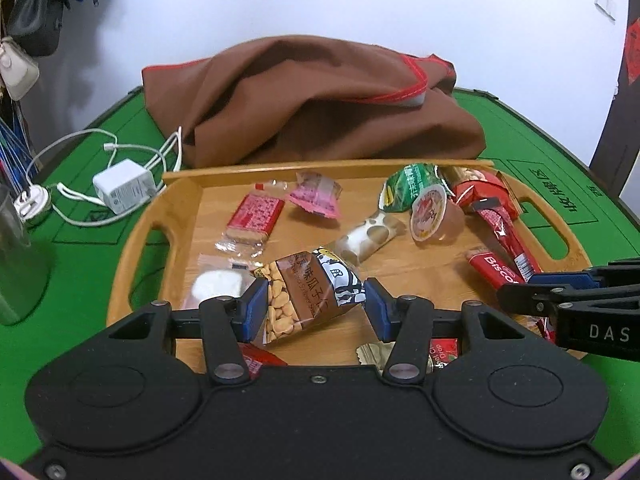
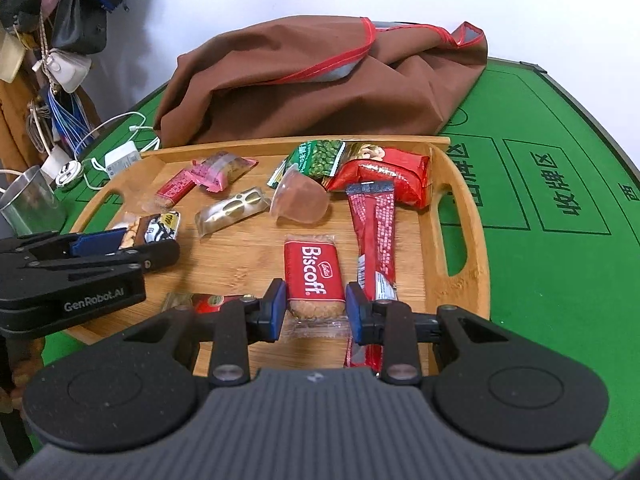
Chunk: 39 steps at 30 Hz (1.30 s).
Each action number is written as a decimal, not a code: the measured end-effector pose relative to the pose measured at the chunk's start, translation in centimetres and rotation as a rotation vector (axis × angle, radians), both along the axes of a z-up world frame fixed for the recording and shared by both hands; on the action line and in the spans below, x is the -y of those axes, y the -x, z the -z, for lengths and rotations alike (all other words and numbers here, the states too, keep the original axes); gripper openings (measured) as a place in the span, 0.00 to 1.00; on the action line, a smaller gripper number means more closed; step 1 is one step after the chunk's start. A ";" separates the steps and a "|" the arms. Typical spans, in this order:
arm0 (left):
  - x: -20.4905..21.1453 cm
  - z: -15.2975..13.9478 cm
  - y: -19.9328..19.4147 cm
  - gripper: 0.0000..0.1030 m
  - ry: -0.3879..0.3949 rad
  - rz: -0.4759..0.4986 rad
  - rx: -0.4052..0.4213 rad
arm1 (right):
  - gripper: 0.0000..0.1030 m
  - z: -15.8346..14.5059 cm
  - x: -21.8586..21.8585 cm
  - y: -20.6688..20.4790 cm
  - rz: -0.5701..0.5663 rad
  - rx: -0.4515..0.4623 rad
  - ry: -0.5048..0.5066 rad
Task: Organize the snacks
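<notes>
Two handheld grippers are seen angled downward over a wooden tray (image 1: pixel 182 184) set on a green table (image 2: pixel 540 160), with a brown cloth bag (image 1: pixel 320 108) lying behind the tray. The left gripper (image 1: pixel 314 306) is held low over the tray's near left part, and its blue pads are closed against the sides of a seed packet (image 1: pixel 304 296), which is tilted between them. The right gripper (image 2: pixel 316 306) is held low over the tray's near right part, with its pads pressed on the lower end of a red Biscoff biscuit (image 2: pixel 314 270). Other snacks are scattered across the tray, among them a jelly cup (image 2: pixel 300 200) tipped on its side and a long red stick packet (image 2: pixel 374 236) just beside the biscuit.
</notes>
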<state>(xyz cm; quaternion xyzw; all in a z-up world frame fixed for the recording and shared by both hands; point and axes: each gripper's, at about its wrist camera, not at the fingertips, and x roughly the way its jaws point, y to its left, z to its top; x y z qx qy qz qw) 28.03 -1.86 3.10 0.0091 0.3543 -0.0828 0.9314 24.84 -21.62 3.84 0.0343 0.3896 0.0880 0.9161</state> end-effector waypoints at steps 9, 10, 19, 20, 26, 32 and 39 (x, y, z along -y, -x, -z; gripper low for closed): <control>-0.2 0.4 -0.5 0.48 0.009 0.002 -0.028 | 0.64 -0.5 -0.6 0.1 -0.012 0.030 0.017; -0.2 0.4 -0.6 0.48 0.010 0.004 -0.031 | 0.70 -0.6 -0.5 0.1 -0.010 0.034 0.015; -0.3 0.5 -0.9 0.49 0.024 0.002 -0.035 | 1.00 -1.6 -0.3 1.1 -0.019 0.126 -0.059; -0.3 0.4 -0.9 0.49 0.026 0.003 -0.036 | 1.00 -1.6 -0.3 1.1 -0.016 0.129 -0.054; 0.3 0.2 -0.6 0.53 -0.011 0.025 -0.025 | 1.00 -1.0 0.2 0.8 0.027 0.100 -0.030; 0.4 -0.9 0.4 0.78 -0.015 0.021 0.003 | 1.00 -0.6 2.2 1.1 0.102 0.080 -0.013; 0.6 -3.5 4.2 1.00 -0.015 0.025 0.097 | 1.00 0.0 3.2 4.1 0.086 0.059 -0.054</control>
